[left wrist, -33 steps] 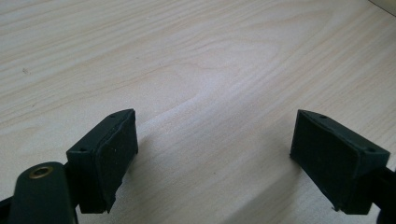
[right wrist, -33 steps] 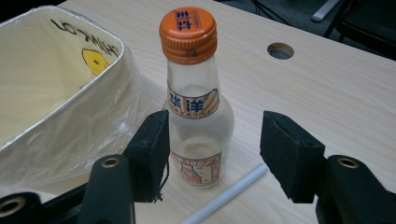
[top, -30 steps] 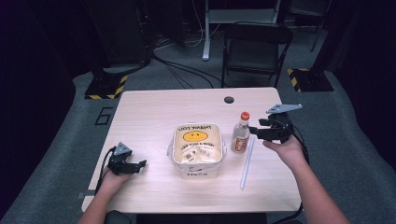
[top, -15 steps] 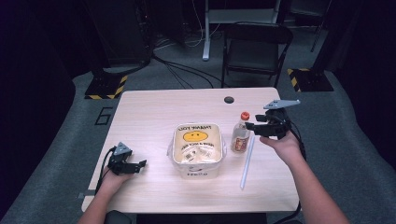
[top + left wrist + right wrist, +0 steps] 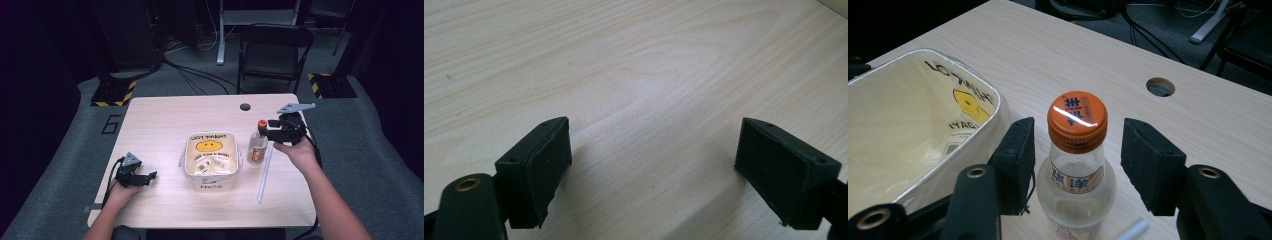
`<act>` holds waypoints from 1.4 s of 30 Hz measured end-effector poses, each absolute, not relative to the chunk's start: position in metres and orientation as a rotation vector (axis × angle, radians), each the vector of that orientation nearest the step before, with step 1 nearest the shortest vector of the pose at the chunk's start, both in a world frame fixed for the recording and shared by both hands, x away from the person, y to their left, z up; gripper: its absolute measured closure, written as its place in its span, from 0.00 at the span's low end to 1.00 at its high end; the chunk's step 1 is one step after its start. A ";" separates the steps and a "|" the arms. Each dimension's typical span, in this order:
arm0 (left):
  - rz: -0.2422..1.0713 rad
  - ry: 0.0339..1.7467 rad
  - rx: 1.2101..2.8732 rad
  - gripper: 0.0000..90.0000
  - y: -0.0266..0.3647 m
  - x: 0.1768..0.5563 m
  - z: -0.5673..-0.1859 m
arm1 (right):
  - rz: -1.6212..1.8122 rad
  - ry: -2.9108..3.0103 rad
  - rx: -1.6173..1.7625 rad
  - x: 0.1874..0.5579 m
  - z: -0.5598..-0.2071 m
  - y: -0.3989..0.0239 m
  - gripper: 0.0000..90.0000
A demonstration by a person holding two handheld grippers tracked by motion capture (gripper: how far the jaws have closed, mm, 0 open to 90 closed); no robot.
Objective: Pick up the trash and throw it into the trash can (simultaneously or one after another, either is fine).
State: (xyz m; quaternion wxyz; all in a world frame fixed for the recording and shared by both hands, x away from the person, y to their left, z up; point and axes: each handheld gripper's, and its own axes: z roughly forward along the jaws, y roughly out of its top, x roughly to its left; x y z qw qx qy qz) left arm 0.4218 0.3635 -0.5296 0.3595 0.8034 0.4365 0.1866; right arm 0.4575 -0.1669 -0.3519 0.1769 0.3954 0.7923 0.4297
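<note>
Bottle [image 5: 1077, 165]: upright on the table [image 5: 170, 112], just right of the bag-lined tub [image 5: 210, 160], its orange cap [image 5: 1077, 120] between the right tongs' jaws.
Right tongs [image 5: 1078, 150]: jaws have just been closing, pads flank the neck, gaps both sides.
Left tongs [image 5: 654, 170]: spread wide over bare table.

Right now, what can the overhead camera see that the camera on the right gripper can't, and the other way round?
High view alone: the person's left gripper resting near the table's left edge, and a black chair behind. Right gripper view alone: blue print on the bottle's orange cap, with a gap each side to the jaws. Shared: bottle, bag-lined container, white stick, table hole.
</note>
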 end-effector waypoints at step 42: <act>0.480 1.123 2.074 0.16 0.363 0.422 -0.529 | 1.212 2.240 1.051 0.461 -0.334 -0.157 0.69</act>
